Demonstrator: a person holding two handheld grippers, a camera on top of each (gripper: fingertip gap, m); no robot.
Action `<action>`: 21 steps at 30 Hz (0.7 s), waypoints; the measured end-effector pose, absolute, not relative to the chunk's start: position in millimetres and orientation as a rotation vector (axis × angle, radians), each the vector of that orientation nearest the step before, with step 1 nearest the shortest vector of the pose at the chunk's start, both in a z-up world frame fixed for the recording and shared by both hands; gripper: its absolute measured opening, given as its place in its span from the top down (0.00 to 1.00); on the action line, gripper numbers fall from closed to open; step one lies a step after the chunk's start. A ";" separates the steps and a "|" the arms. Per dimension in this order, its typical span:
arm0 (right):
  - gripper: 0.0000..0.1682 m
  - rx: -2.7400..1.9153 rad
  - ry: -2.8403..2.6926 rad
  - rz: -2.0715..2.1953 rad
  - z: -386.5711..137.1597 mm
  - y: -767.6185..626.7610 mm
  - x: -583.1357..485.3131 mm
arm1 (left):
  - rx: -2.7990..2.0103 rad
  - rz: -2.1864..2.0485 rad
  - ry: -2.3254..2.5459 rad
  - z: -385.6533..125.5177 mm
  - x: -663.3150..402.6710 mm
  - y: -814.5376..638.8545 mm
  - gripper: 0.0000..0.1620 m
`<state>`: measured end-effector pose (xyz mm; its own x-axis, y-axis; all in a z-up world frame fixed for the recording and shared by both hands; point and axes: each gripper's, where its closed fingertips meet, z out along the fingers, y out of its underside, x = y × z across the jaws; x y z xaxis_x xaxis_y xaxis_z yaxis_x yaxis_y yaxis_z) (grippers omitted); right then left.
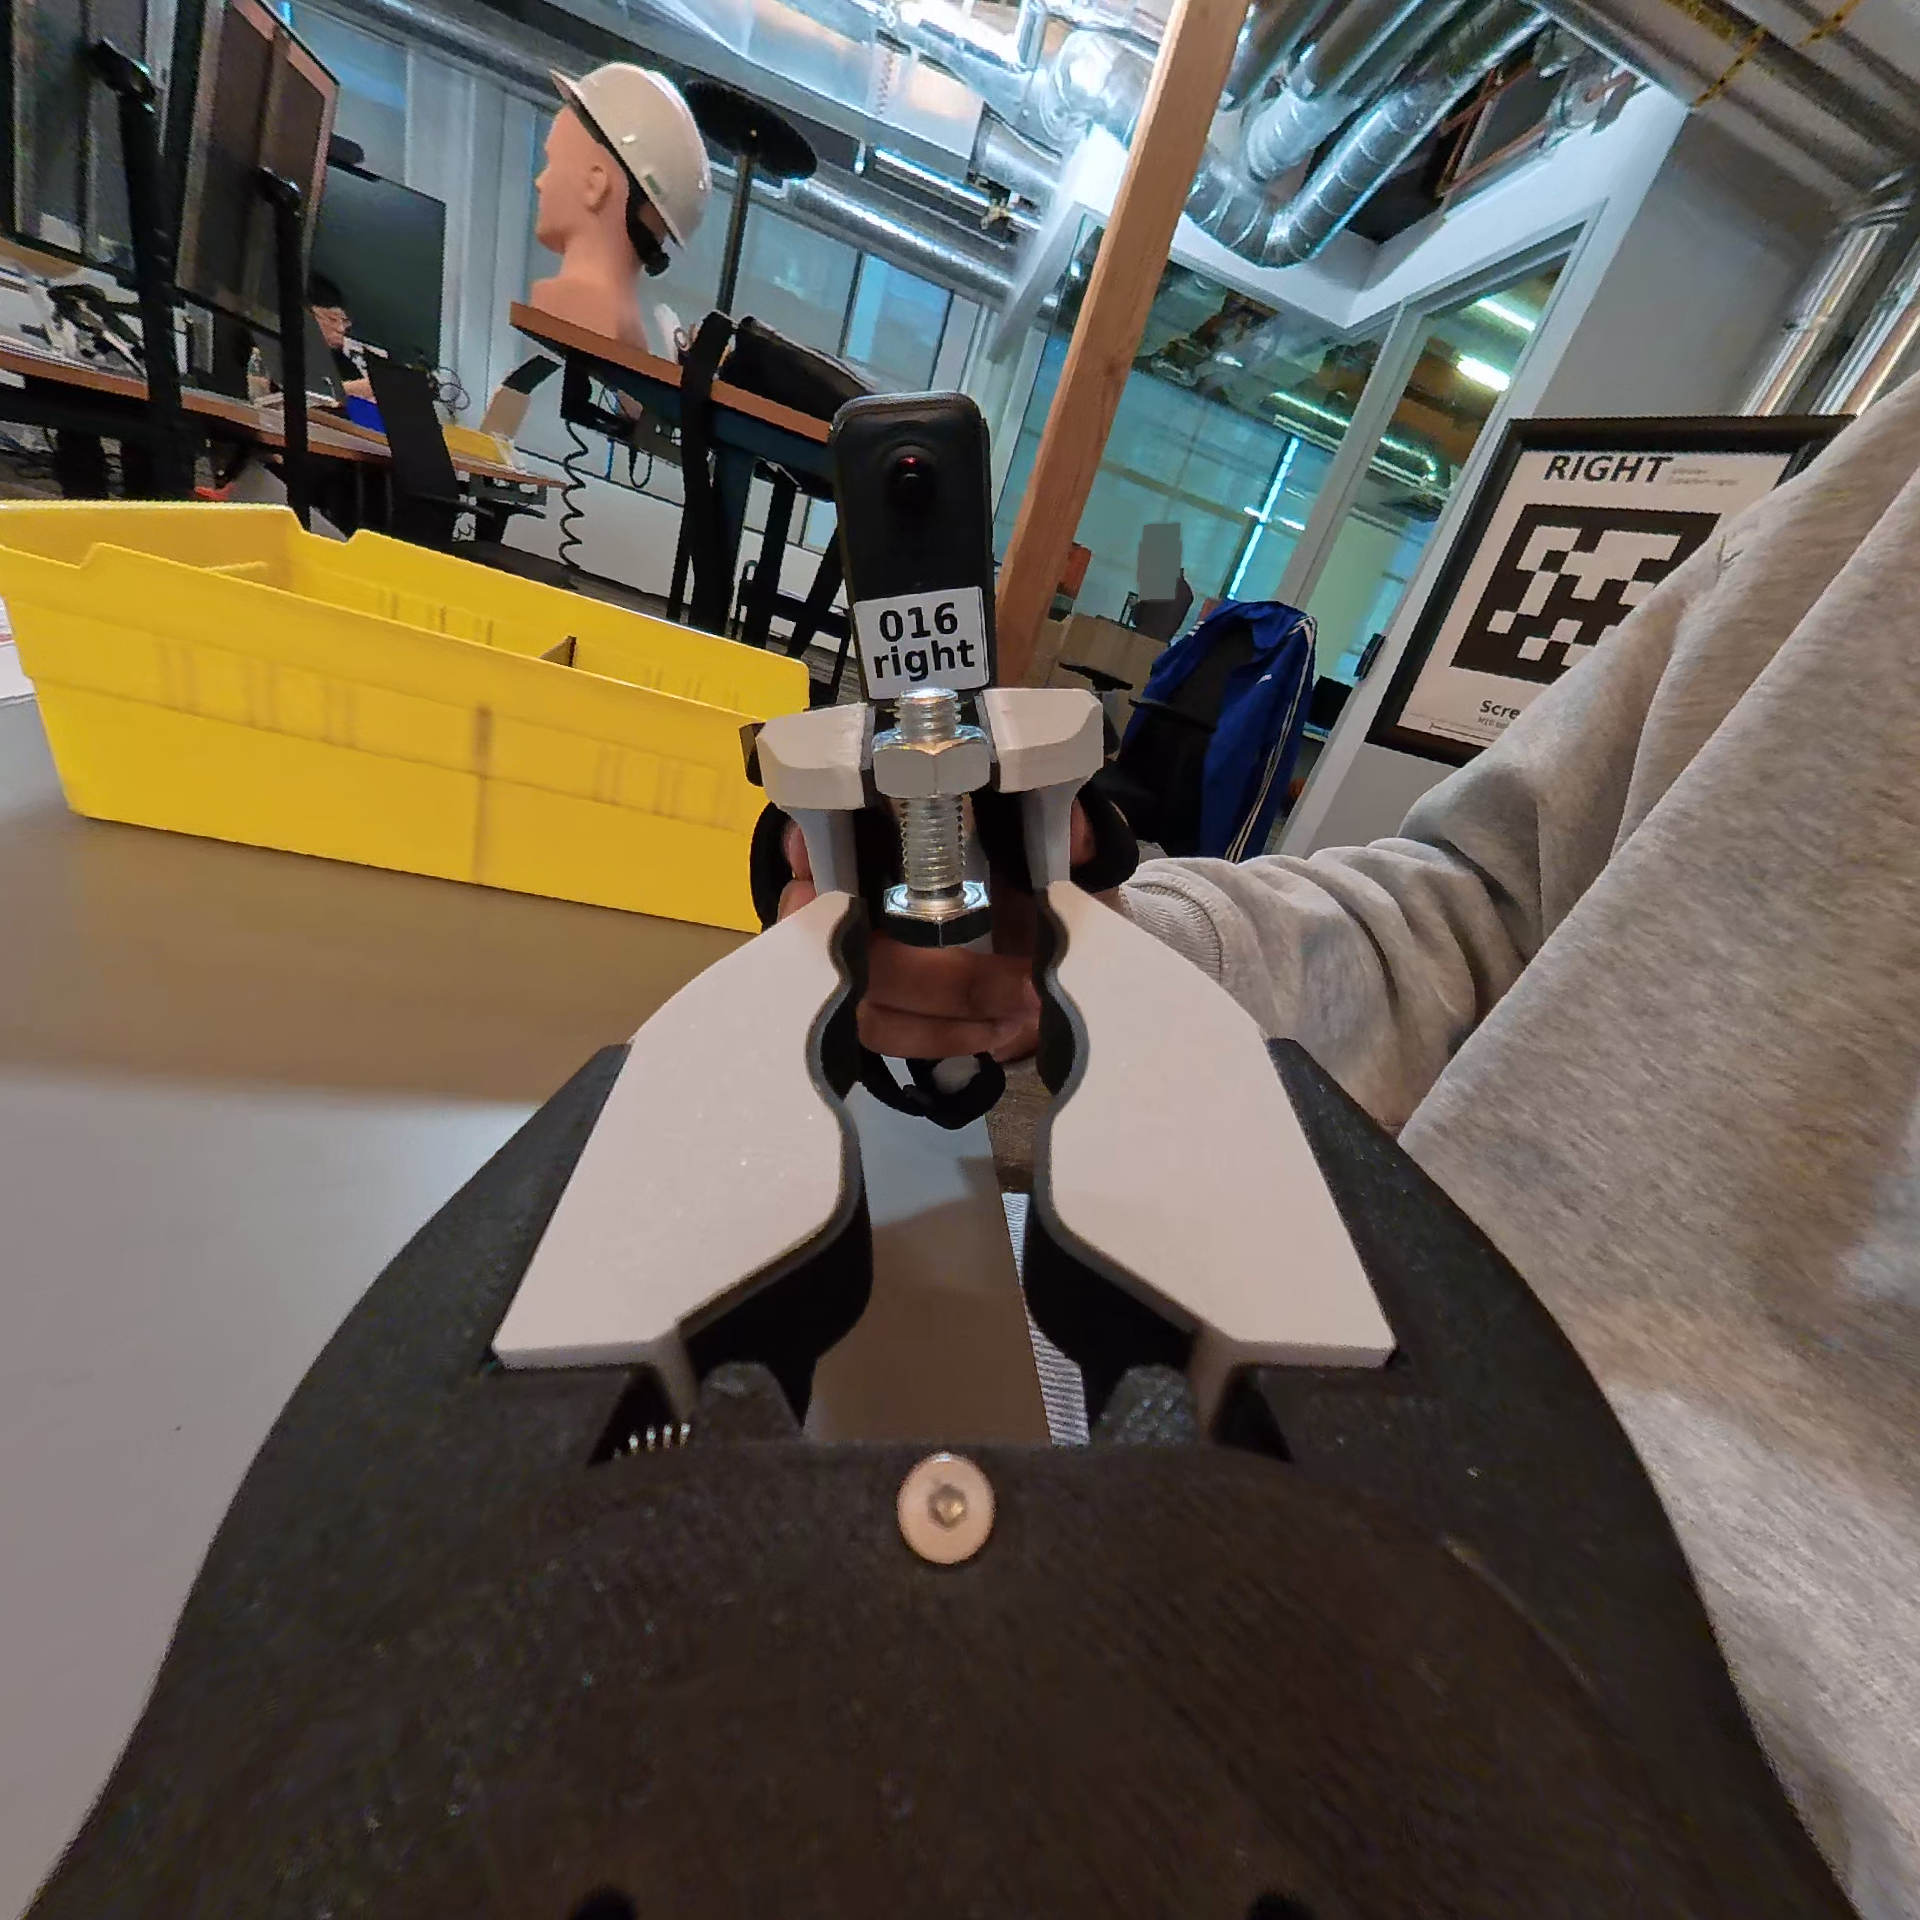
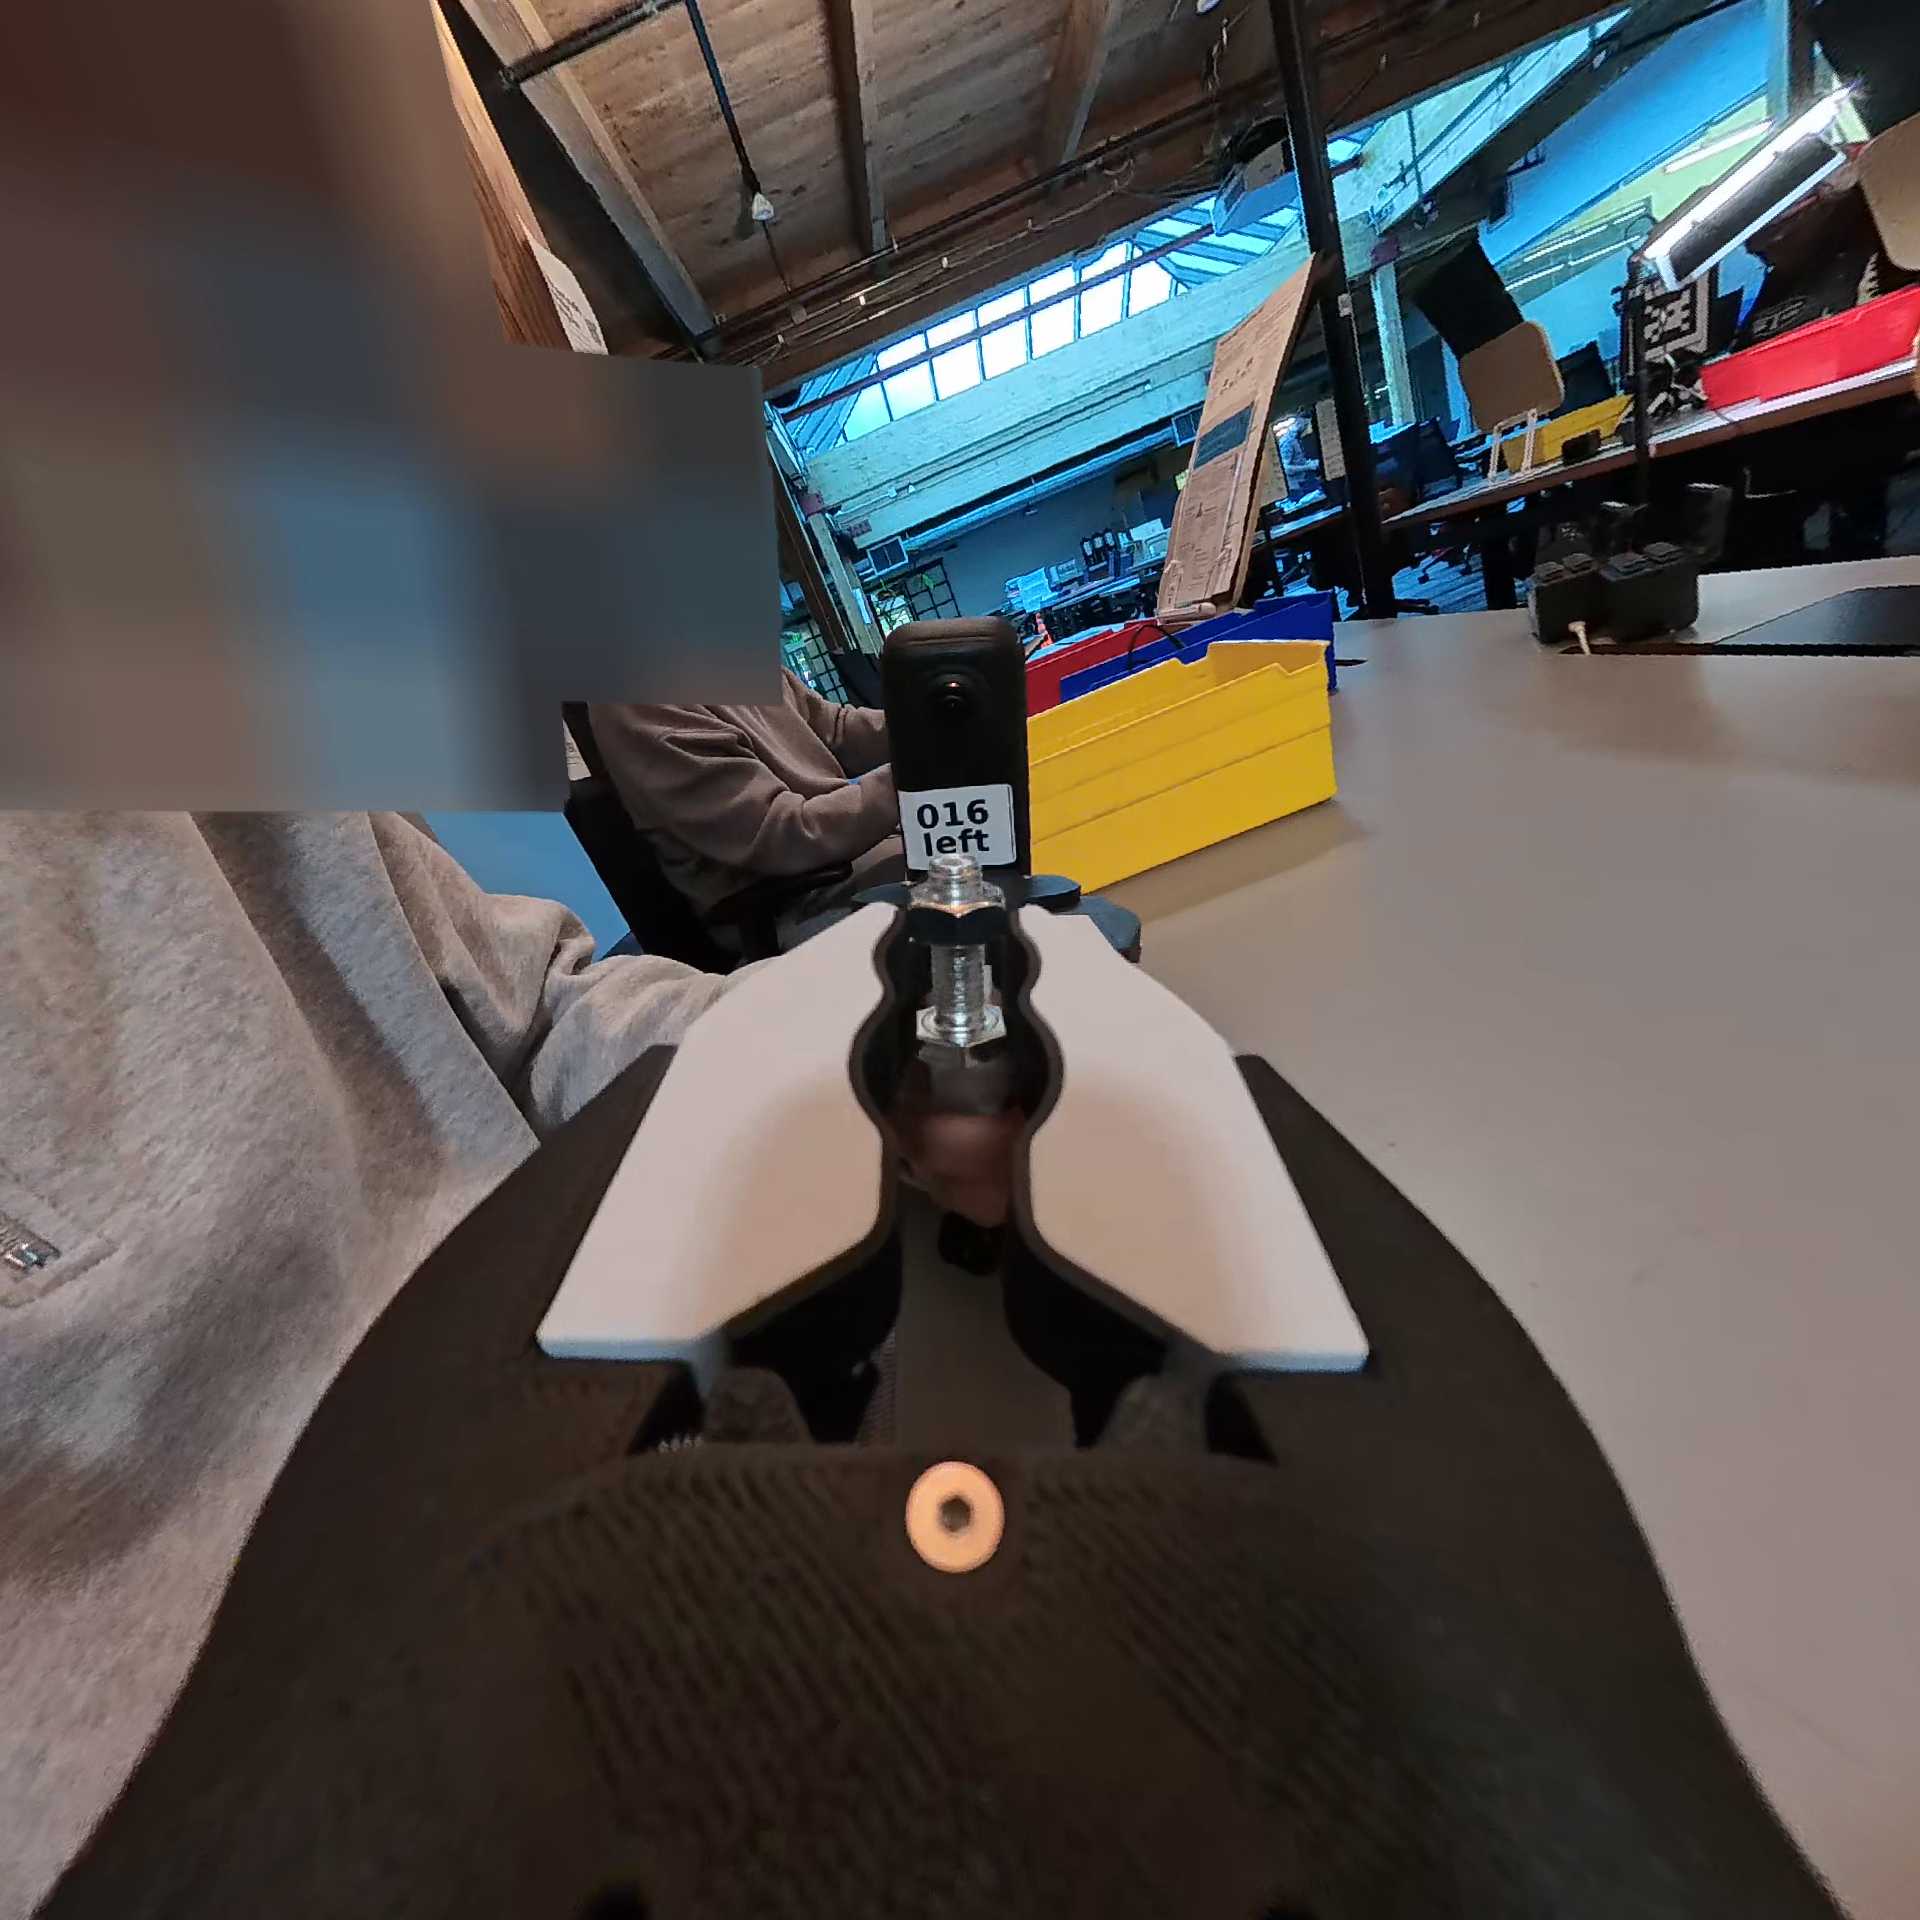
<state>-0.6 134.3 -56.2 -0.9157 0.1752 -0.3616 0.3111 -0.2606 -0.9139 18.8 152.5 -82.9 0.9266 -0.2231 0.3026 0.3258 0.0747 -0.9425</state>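
Observation:
A silver threaded bolt (image 1: 932, 831) stands upright between my two grippers, which face each other above the grey table (image 1: 260, 1091). My right gripper (image 2: 956, 914) is shut on the upper hex nut (image 2: 956, 916). It also shows in the left wrist view (image 1: 932, 753), with its white fingers clamping that nut (image 1: 932, 764). My left gripper (image 1: 948, 909) has its jaws on either side of the bolt's lower hex end (image 1: 935, 920). They are slightly apart, with a dark gap on the right side. In the right wrist view the lower hex end (image 2: 961, 1023) shows, and the left gripper's fingers are hidden.
A yellow bin (image 1: 416, 727) stands on the table behind the grippers and also shows in the right wrist view (image 2: 1184, 748), with blue and red bins behind it. The holder's grey sleeve (image 1: 1558, 935) fills the right. A black power block (image 2: 1621, 592) sits far right. A seated person (image 2: 748, 800) is beyond. My left and right fingertips are right by each other.

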 end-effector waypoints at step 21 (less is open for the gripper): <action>0.90 0.589 1.900 -2.383 -56.2 133.2 -0.9 | -1.414 -0.353 -0.105 -80.3 10.9 150.6 0.86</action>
<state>-0.9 133.2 -56.2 -0.9274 0.2037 -0.3138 0.2605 -0.2503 -0.9324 10.9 150.6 -80.3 0.9435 -0.1779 0.2795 0.3018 0.1136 -0.9466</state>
